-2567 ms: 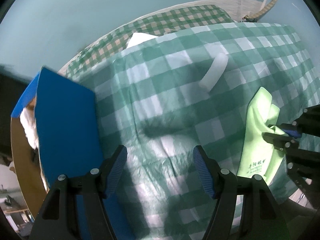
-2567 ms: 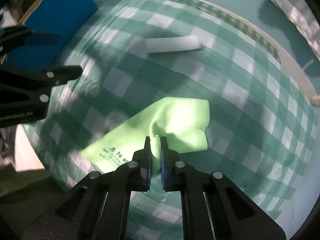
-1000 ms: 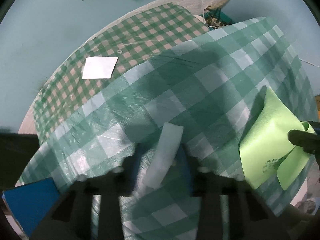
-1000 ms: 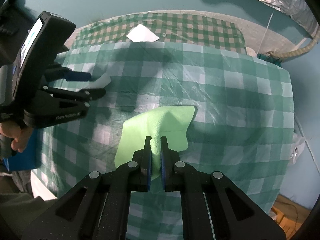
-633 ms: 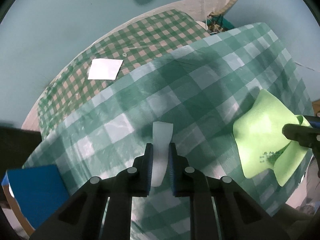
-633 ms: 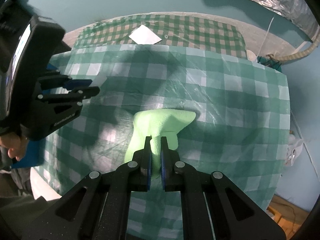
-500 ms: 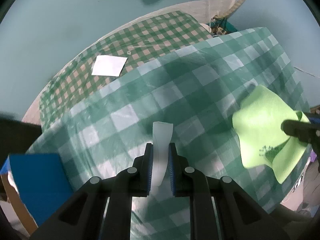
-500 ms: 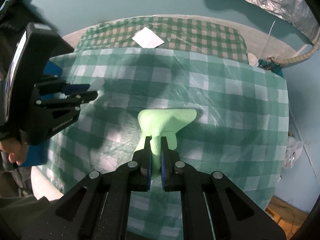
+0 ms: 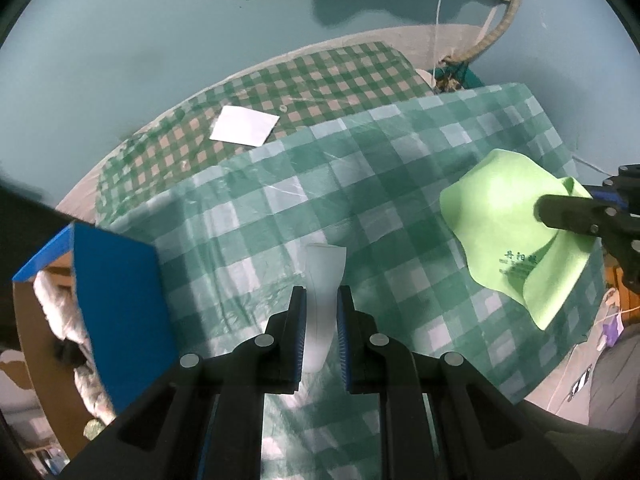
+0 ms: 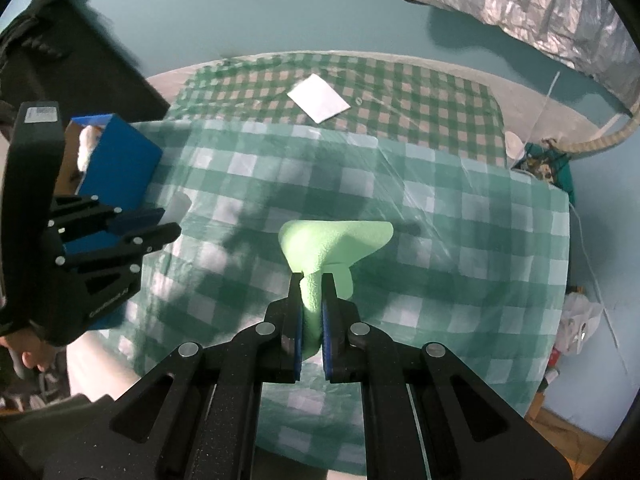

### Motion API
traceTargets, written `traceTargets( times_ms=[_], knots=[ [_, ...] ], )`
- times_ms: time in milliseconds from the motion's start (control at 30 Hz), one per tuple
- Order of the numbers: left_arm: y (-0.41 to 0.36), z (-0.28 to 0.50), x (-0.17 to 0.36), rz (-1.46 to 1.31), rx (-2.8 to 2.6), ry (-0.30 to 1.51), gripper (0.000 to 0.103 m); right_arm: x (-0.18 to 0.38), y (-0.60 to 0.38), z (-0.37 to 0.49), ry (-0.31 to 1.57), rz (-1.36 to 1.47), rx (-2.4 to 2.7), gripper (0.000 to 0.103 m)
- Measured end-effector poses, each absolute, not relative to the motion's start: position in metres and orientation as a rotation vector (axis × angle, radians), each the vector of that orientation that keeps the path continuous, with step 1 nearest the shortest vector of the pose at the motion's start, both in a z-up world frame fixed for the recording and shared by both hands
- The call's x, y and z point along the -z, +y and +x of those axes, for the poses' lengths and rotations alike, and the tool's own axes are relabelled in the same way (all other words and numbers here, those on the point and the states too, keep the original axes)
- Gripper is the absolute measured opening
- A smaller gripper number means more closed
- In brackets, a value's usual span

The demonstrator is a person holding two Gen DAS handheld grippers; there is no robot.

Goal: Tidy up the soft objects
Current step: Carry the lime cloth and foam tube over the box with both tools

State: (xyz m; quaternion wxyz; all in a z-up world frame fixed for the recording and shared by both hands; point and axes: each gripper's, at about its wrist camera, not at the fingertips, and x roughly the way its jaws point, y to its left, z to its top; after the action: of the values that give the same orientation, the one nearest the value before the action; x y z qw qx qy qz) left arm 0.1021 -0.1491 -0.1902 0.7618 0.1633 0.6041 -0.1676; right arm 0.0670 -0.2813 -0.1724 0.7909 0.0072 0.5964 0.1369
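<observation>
My left gripper [image 9: 321, 298] is shut on a white rolled cloth [image 9: 322, 280], which stands up between the blue pads above the checked table [image 9: 256, 216]. In the right wrist view that left gripper [image 10: 160, 224] sits at the left with the white rolled cloth [image 10: 178, 205] poking out. My right gripper [image 10: 311, 280] is shut on a light green cloth [image 10: 336, 238] that hangs bunched from its pads, lifted off the table. The same green cloth [image 9: 512, 224] shows at the right of the left wrist view, held by the right gripper [image 9: 560, 204].
A blue-sided cardboard box [image 9: 116, 300] with white stuffing inside stands at the table's left edge; the box [image 10: 114, 164] also shows in the right wrist view. A white paper square [image 9: 244, 125] lies on the smaller checked cloth [image 9: 320, 80] behind. A silver sheet [image 10: 540, 12] hangs at the back.
The left gripper closed on the white roll and lifted it off the table. The right gripper rose with the green cloth, which now hangs free of the table.
</observation>
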Motion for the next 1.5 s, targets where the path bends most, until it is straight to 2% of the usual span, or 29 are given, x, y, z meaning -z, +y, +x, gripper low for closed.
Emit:
traceTargets(
  times_ms=[533, 1500],
  knots=[
    [-0.110, 0.077, 0.131, 0.277, 0.264, 1.265, 0.014, 0.116, -0.244, 0.061, 1.210, -0.057, -0.369, 0.007],
    [0.024, 0.033, 0.084, 0.058, -0.025, 1.248, 0.014, 0.062, -0.103, 0.062, 1.128, -0.207, -0.654, 0.007]
  ],
)
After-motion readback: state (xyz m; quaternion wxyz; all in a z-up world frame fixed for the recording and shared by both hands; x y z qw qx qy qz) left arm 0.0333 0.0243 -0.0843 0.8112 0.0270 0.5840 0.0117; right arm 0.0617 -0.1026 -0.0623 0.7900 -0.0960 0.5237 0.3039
